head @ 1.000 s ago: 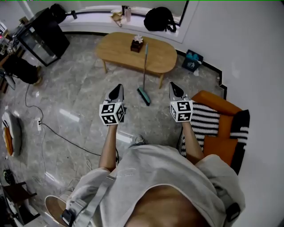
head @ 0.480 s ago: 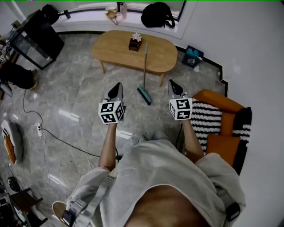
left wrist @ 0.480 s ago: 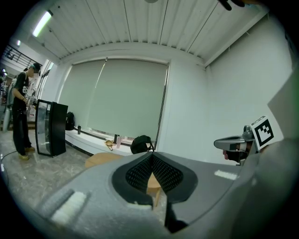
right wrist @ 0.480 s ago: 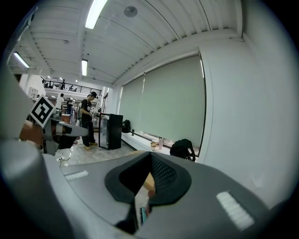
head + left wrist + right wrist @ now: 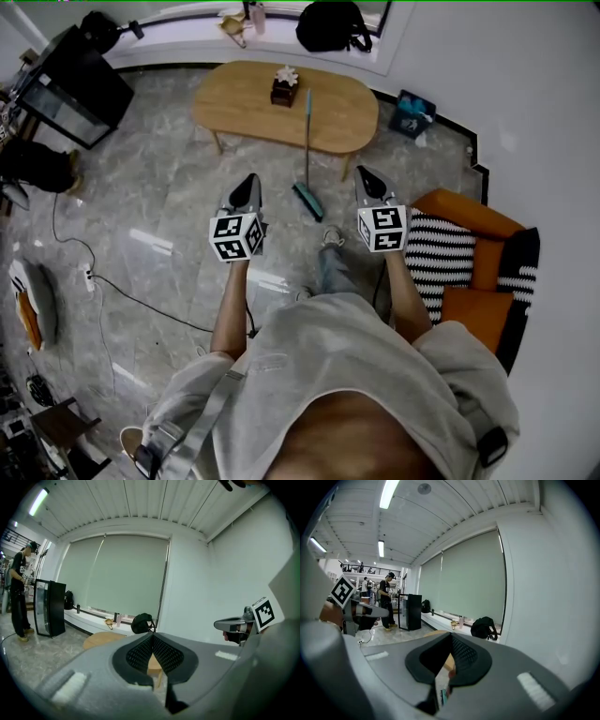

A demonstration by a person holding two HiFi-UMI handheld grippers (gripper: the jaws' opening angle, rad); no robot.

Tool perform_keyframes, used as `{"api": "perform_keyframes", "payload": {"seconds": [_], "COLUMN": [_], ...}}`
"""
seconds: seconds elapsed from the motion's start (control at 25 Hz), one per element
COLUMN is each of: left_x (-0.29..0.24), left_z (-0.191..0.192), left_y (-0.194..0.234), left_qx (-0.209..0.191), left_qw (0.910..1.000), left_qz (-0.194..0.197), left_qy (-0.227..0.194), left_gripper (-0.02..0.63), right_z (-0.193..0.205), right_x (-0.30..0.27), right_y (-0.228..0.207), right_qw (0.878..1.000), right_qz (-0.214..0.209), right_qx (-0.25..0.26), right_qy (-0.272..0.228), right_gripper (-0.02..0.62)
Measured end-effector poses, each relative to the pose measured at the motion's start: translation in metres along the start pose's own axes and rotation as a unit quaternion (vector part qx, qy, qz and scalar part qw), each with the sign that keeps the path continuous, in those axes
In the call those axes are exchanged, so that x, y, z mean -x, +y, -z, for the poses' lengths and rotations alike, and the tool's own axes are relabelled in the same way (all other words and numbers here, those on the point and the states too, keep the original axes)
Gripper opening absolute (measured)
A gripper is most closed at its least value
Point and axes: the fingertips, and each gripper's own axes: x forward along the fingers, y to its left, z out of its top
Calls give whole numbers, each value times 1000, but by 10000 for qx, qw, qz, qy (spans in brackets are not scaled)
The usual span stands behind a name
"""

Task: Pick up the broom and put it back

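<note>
The broom has a teal head (image 5: 305,202) resting on the marble floor, and its thin handle (image 5: 307,131) leans up against the near edge of the oval wooden table (image 5: 244,108). My left gripper (image 5: 249,180) hovers to the left of the broom head, shut and empty. To the right of the head is my right gripper (image 5: 366,173), also shut with nothing in it. Both point toward the table, short of the broom. In the left gripper view the left gripper (image 5: 152,639) has its jaws meeting at the tip. The right gripper (image 5: 450,637) looks the same in its own view.
A small dark box with a flower (image 5: 284,89) stands on the table. An orange sofa with striped cushions (image 5: 469,225) is at the right, a teal box (image 5: 410,112) by the wall, a black backpack (image 5: 330,23) on the ledge, a black cabinet (image 5: 70,84) and a cable (image 5: 141,295) at the left.
Both grippers and the person have moved forward toward the table and broom; a foot now shows between the arms. The broom has not moved.
</note>
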Motion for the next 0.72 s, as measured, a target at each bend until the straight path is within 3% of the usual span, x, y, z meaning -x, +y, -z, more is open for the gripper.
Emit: {"api": "perform_keyframes", "payload": {"seconds": [0.72], "left_x": [-166], "left_z": [-59], "left_y": [22], "left_qx": [-67], "left_qw": [9984], "left_qz": [-531], "left_qy": [155], "left_gripper": [3], "right_z": [-33], "right_x": [-158], "right_y": [-107], "right_qw": [9984], "right_qz": [-558], "right_qx": [20], "right_qy": [3], "right_gripper": [2]}}
